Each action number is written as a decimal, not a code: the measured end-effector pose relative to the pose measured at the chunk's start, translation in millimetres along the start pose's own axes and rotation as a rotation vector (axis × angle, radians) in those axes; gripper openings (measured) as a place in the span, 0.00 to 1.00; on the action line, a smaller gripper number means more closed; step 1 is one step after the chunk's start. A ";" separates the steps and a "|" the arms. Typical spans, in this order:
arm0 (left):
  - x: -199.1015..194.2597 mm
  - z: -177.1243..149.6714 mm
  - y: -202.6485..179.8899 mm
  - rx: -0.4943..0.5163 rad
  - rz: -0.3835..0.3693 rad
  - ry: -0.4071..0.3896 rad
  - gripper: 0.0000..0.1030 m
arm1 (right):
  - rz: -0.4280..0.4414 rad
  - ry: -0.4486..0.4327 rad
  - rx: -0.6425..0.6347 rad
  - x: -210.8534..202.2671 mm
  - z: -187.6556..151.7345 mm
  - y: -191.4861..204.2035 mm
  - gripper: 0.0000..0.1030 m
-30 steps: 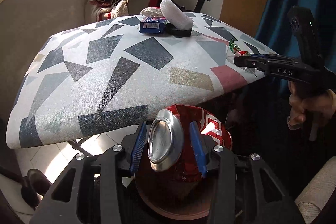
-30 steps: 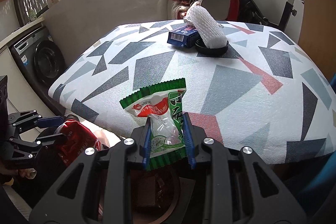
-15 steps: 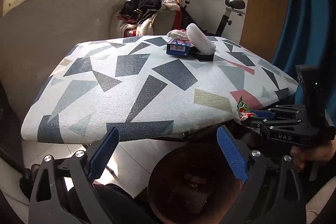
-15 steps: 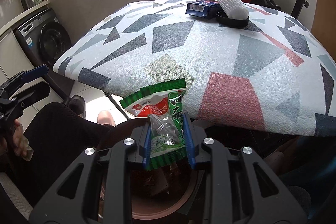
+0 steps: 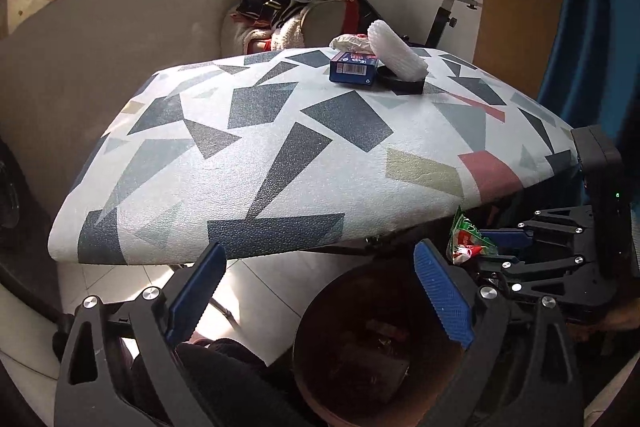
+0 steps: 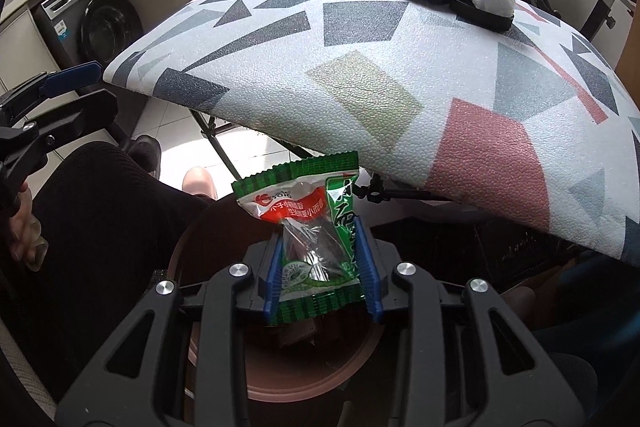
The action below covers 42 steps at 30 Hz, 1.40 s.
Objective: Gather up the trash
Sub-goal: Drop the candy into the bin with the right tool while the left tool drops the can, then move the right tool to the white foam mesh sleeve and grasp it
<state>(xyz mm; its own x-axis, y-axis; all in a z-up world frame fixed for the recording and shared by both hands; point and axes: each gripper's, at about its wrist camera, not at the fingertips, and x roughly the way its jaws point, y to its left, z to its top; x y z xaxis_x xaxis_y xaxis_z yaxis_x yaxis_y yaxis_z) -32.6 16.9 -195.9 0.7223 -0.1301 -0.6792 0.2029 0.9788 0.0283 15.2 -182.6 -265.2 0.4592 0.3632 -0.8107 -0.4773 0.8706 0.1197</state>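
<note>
Behind our claws stands the worktop with its white, geometric-patterned foam cover [image 5: 280, 155], where a blue cardboard box [image 5: 354, 67], a white foam sleeve [image 5: 396, 55] and a crumpled tissue [image 5: 348, 42] wait to be collected. Below us sits the round brown waste bin [image 6: 320, 383], some scraps inside. Our right claw [image 6: 320, 267] pinches a green-and-red snack wrapper [image 6: 308, 223] above it; our left claw [image 5: 316, 291] is spread, carrying nothing.

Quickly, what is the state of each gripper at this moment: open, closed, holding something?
Left gripper: open, holding nothing, above the brown bin.
Right gripper: closed on the green snack wrapper, over the bin.
</note>
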 end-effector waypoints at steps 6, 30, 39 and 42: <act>2.9 0.7 5.0 -0.026 0.003 0.010 0.90 | 0.003 0.019 -0.016 3.5 -1.6 3.1 0.73; 0.3 14.9 25.5 -0.109 0.026 -0.037 0.93 | 0.017 0.000 0.101 -2.6 22.1 -23.0 0.94; 13.1 51.7 39.6 -0.131 0.014 -0.073 0.94 | -0.072 -0.076 0.124 -24.2 67.4 -61.9 0.94; 16.9 67.5 40.4 -0.098 0.012 -0.093 0.94 | -0.086 -0.115 0.125 -30.9 86.0 -79.2 0.94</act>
<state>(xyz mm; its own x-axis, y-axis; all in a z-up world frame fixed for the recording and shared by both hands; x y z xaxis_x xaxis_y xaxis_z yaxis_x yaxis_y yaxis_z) 32.4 43.6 -156.7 0.7832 -0.1278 -0.6085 0.1315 0.9906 -0.0387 103.2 -234.2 -200.3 0.5799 0.3153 -0.7512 -0.3390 0.9318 0.1293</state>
